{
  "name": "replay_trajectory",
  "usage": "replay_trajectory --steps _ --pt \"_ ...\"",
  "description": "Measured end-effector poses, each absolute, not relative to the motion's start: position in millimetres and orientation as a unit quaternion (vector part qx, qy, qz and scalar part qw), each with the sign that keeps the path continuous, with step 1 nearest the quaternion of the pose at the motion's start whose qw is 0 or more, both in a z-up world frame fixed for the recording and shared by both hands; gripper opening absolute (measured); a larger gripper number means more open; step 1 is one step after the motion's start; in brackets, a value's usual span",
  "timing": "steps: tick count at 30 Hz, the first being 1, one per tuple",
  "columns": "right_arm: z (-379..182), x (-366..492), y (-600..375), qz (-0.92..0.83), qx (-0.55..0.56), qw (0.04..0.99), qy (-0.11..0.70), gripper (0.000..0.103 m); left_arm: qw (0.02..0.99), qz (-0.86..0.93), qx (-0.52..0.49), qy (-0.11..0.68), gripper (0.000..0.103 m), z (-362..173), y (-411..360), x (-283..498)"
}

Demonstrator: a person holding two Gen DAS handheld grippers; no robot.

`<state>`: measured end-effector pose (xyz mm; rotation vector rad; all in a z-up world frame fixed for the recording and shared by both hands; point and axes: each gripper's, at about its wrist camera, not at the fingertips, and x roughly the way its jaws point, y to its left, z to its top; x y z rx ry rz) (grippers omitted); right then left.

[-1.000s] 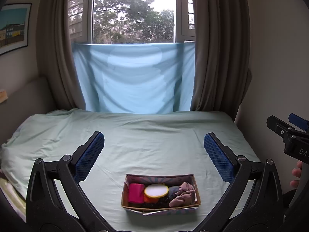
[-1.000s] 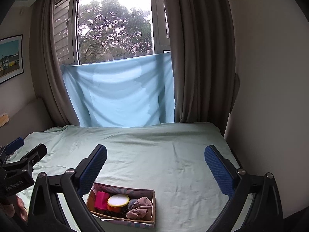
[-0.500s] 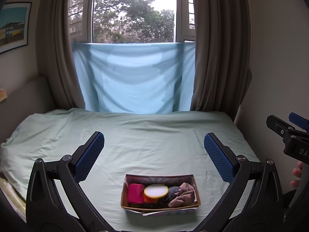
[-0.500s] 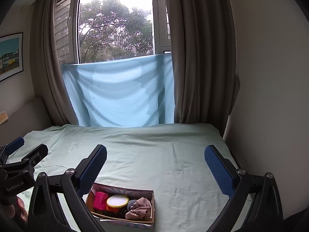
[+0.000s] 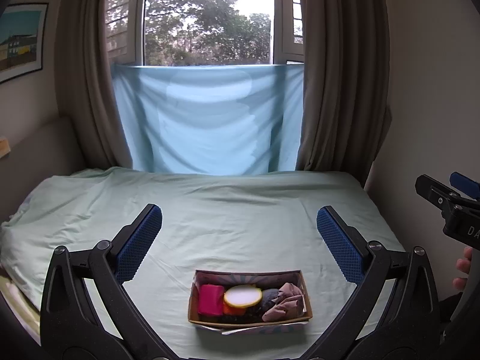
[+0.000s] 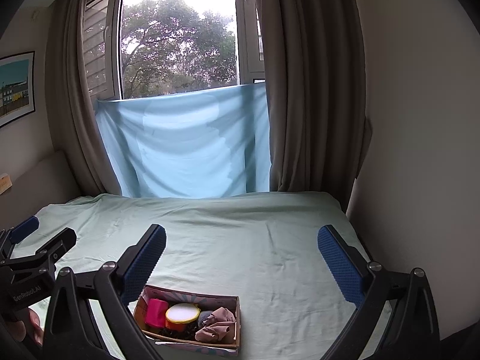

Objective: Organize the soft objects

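The cardboard box [image 5: 250, 324] of soft objects rests on the bed [image 5: 210, 210], below and between the spread, empty jaws of the left gripper [image 5: 238, 231]. The right gripper [image 6: 241, 247] jaws are likewise spread; the box lies beneath their left side. Contents: pink block [image 5: 210, 299], crumpled beige cloth [image 5: 283, 301].

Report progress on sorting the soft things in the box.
Done: nothing visibly; the pink block, the yellow-rimmed round piece and the crumpled beige cloth all sit in the cardboard box. In hand: nothing; left claw and right claw are open above the bed. Left: the whole sorting.
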<state>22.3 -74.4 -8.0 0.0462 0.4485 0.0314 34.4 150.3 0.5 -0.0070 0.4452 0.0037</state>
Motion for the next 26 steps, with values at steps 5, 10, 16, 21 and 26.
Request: replay_trajectory --steps 5,10,16,21,26 --pt "-6 24 -72 0.015 0.022 0.975 0.22 0.101 0.976 0.0 -0.009 0.219 0.103 -1 154 34" --pt "-8 25 -72 0.015 0.022 0.975 0.222 0.101 0.976 0.003 -0.01 0.218 0.103 -2 156 35" --pt "-8 27 -71 0.015 0.022 0.974 0.224 0.101 0.978 0.024 -0.003 0.205 0.103 -1 155 35" --pt "-10 29 -72 0.014 0.024 0.974 0.226 0.101 0.982 0.062 0.018 0.175 0.103 5 151 30" --pt "-19 38 -75 0.012 0.028 0.97 0.243 0.101 0.98 0.06 0.019 0.188 0.103 -5 146 39"
